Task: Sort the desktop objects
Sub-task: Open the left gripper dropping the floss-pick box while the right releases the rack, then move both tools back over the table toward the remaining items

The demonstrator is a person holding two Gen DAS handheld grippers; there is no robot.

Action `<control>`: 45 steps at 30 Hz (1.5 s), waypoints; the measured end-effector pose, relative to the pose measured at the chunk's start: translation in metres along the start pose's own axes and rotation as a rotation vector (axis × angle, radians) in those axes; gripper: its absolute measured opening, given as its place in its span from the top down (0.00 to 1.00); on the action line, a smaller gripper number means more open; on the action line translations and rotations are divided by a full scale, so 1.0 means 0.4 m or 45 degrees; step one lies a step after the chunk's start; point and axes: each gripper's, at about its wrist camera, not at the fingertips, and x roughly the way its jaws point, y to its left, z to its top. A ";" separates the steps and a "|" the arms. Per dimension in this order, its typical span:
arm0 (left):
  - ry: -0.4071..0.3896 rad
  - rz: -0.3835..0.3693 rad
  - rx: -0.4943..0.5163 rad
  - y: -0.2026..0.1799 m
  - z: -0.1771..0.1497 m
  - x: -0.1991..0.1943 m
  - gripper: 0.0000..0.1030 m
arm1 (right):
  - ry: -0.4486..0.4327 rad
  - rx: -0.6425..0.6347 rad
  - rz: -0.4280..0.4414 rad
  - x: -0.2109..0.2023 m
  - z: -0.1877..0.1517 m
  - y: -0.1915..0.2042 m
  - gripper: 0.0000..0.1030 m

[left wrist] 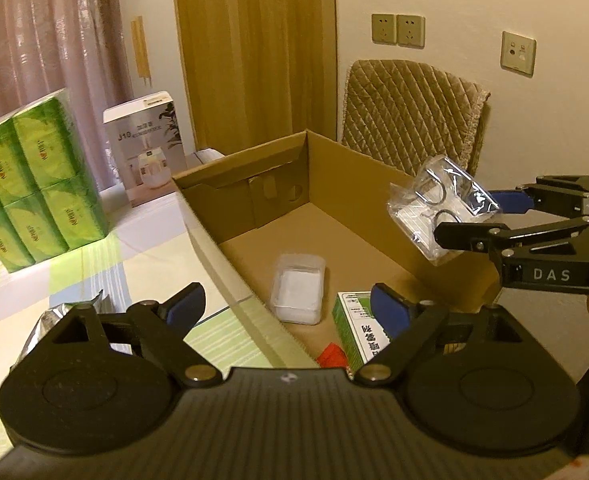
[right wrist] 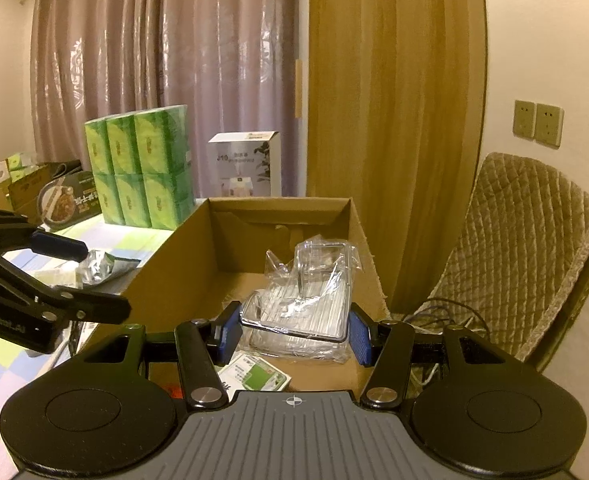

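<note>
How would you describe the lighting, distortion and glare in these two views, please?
Left wrist view: warm yellowish indoor light; fisheye bends the cardboard box rim, and the corners are vignetted black. Right wrist view: the same warm cast; the door edge bows outward, and reflections on the clear plastic package in the right tongs blur its contents.

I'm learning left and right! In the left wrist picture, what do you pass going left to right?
Green tissue packs → white humidifier box → clear plastic tub → small green box → crinkly clear packet held by the right tool.
</note>
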 end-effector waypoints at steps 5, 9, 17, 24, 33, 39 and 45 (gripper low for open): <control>-0.001 0.012 -0.009 0.009 -0.009 -0.025 0.16 | 0.015 0.000 0.009 0.006 0.002 0.011 0.50; 0.004 0.016 -0.019 0.016 -0.017 -0.036 0.15 | 0.061 0.002 0.020 0.025 0.003 0.016 0.50; 0.017 0.020 -0.051 0.034 -0.041 -0.049 0.15 | 0.045 -0.050 0.014 0.029 0.007 0.030 0.34; 0.011 0.029 -0.065 0.051 -0.062 -0.070 0.15 | 0.022 -0.033 0.001 -0.013 0.006 0.025 0.34; 0.018 0.052 -0.092 0.076 -0.115 -0.123 0.15 | -0.007 -0.033 0.020 -0.083 -0.011 0.075 0.29; 0.028 0.082 -0.120 0.106 -0.170 -0.175 0.14 | -0.018 -0.035 0.058 -0.123 -0.021 0.127 0.25; 0.062 0.149 -0.159 0.165 -0.253 -0.235 0.14 | -0.033 -0.031 0.125 -0.158 -0.029 0.195 0.23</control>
